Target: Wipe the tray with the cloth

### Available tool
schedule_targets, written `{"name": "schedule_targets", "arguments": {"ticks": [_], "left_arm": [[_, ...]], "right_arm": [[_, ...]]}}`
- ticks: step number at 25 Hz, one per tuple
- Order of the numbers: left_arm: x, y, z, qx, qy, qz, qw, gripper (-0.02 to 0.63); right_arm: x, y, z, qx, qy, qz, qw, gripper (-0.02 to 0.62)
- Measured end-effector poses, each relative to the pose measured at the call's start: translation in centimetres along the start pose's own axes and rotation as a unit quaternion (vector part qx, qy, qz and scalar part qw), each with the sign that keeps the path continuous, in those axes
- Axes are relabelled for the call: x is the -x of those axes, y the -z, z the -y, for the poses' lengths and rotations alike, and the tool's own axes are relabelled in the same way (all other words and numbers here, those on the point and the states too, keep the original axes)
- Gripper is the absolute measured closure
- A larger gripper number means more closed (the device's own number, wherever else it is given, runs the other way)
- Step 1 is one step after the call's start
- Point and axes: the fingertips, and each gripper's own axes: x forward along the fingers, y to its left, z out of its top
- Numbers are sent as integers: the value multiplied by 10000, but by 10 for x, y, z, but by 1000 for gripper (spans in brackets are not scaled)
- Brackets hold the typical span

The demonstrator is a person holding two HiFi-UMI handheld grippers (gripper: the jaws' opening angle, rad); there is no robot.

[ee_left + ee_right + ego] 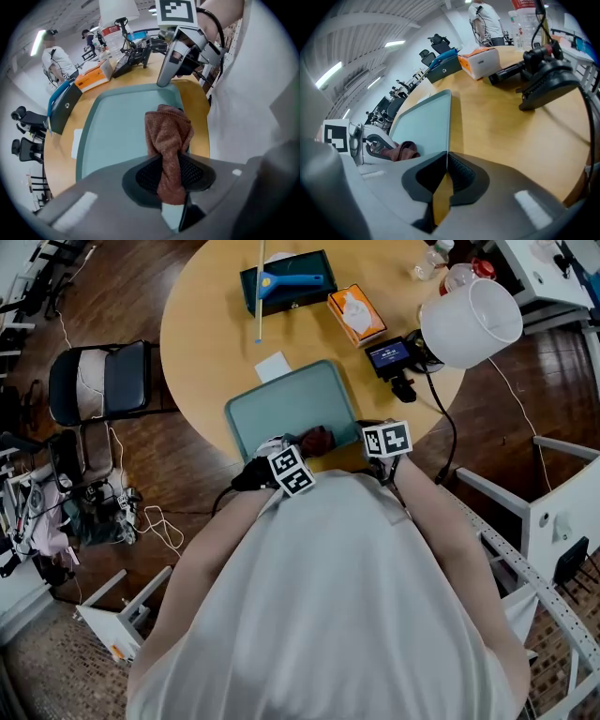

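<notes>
A teal tray (281, 404) lies at the near edge of a round wooden table (206, 324). My left gripper (169, 161) is shut on a reddish-brown cloth (166, 133), which bunches out past the jaws onto the tray (117, 126) at its near right corner. In the head view the cloth (317, 440) shows between the two marker cubes. My right gripper (446, 164) is shut on the thin right rim of the tray (426, 122). From there the left gripper (370, 145) and the cloth (404, 151) show at the left.
Beyond the tray are a white paper slip (273, 366), a dark box with a blue brush (289, 282), an orange tissue box (356, 313), a black screen device (389, 354) and a white lamp shade (471, 322). A chair (103, 381) stands left of the table.
</notes>
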Motion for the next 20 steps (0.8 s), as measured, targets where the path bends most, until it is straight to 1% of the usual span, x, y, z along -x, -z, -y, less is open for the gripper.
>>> {"name": "schedule_targets", "arguments": {"ticks": [3, 6, 10, 14, 16, 18, 20], "left_arm": [[-6, -31, -1, -250, 4, 102, 9996, 291], [-9, -52, -6, -480, -55, 87, 9988, 291], [-11, -61, -15, -495, -164, 54, 9986, 291], [-11, -70, -19, -481, -194, 97, 9986, 291], [-10, -74, -19, -522, -175, 90, 9984, 293], [-8, -76, -15, -497, -81, 68, 9987, 293], [-5, -77, -4, -495, 58, 65, 9987, 293]], "right_arm": [[1, 3, 0, -150, 36, 15, 9999, 581], [3, 7, -1, -297, 27, -56, 9995, 581], [4, 15, -7, -446, -175, -218, 9986, 580], [5, 18, -7, -463, -176, -182, 9986, 578], [9, 12, -4, -376, -119, -37, 9992, 572], [18, 1, 2, -357, -98, 285, 9989, 555], [30, -5, 14, -429, -120, 582, 9973, 552]]}}
